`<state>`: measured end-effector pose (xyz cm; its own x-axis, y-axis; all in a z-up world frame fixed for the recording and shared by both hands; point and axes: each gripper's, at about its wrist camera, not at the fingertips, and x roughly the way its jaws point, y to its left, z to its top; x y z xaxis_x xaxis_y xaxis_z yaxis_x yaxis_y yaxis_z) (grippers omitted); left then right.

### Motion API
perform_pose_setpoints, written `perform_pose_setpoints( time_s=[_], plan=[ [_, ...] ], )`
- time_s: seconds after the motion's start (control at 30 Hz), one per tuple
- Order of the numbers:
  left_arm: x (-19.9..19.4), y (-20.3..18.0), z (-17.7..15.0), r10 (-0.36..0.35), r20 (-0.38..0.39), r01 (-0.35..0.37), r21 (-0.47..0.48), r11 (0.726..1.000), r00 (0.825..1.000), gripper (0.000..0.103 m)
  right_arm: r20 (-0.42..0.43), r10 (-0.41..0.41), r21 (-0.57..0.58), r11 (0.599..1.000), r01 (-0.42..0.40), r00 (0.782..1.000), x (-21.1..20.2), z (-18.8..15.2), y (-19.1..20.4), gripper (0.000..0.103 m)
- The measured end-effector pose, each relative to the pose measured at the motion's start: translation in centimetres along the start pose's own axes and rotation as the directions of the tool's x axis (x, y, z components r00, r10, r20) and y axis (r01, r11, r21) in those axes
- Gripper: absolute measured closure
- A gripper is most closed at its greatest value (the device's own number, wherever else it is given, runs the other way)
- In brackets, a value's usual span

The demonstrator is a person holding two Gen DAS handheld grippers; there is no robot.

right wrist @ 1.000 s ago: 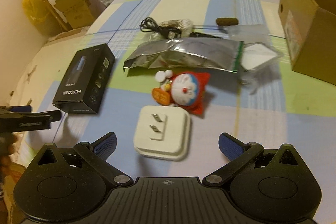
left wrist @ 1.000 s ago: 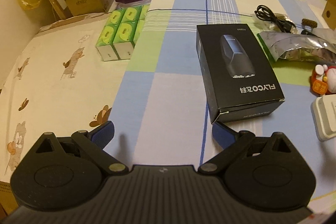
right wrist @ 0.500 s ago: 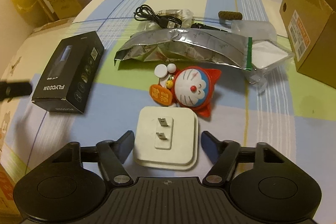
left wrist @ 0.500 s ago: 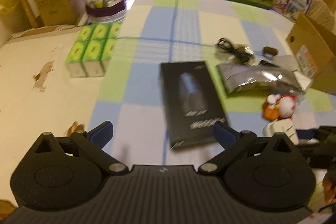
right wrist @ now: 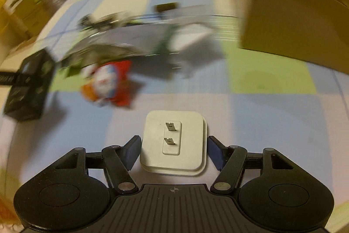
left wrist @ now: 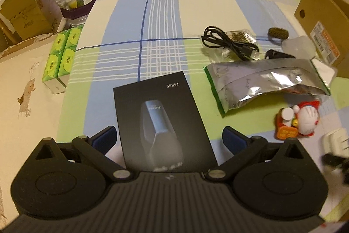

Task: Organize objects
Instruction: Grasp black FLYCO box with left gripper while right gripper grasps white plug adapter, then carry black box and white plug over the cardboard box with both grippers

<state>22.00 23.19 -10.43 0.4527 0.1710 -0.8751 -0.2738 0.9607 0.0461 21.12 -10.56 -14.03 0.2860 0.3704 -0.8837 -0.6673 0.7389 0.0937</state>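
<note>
Left wrist view: the left tool (left wrist: 169, 138) is spread wide around a matte black rectangular box (left wrist: 161, 121) lying flat on the checked cloth of the table (left wrist: 161, 14), pads clear of its sides. Beside the box lies a crinkled silver foil pouch (left wrist: 266, 82). The right tool (right wrist: 172, 151) is clamped on a smooth white square plug adapter (right wrist: 173, 143), prongs up.

On the checked tablecloth (left wrist: 161, 14), the flat black shaver box (left wrist: 161, 123) lies left of the crinkled silver foil pouch (left wrist: 268, 82). A coiled black cable (left wrist: 229, 45) lies behind the pouch; the red-and-white cat figurine (left wrist: 298, 121) lies before it, the square white plug adapter (right wrist: 173, 143) nearer still.
</note>
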Motion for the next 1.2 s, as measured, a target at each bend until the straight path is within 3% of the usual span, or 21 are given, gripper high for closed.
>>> perform_pose_setpoints(
  time_s=[0.27,0.33,0.73,0.97,1.2],
  plan=[
    [1.4,-0.3,0.2,0.015,-0.036,-0.015,0.007,1.000,0.999,0.012,0.024,-0.110,0.073,0.991,0.108,0.994,-0.5,0.4,-4.2,0.041],
    [1.7,-0.3,-0.1,0.025,-0.051,-0.024,0.008,1.000,0.998,0.020,0.023,-0.108,0.074,0.992,0.106,0.994,-0.5,0.6,-4.6,0.041],
    [-0.8,-1.5,-1.2,0.103,-0.034,-0.106,-0.093,0.990,0.994,0.023,0.048,-0.018,-0.030,0.999,0.019,0.999,-1.7,3.1,-6.8,0.041],
    [-5.4,-6.5,0.4,0.103,0.041,-0.096,-0.135,0.986,0.994,0.023,0.079,0.073,-0.096,0.993,-0.066,0.994,-4.3,5.2,-9.9,0.041],
    [-9.0,-15.0,4.4,0.019,0.165,-0.001,-0.113,0.994,0.986,0.023,0.134,0.144,-0.135,0.983,-0.126,0.980,-7.4,6.9,-14.5,0.041]
  ],
)
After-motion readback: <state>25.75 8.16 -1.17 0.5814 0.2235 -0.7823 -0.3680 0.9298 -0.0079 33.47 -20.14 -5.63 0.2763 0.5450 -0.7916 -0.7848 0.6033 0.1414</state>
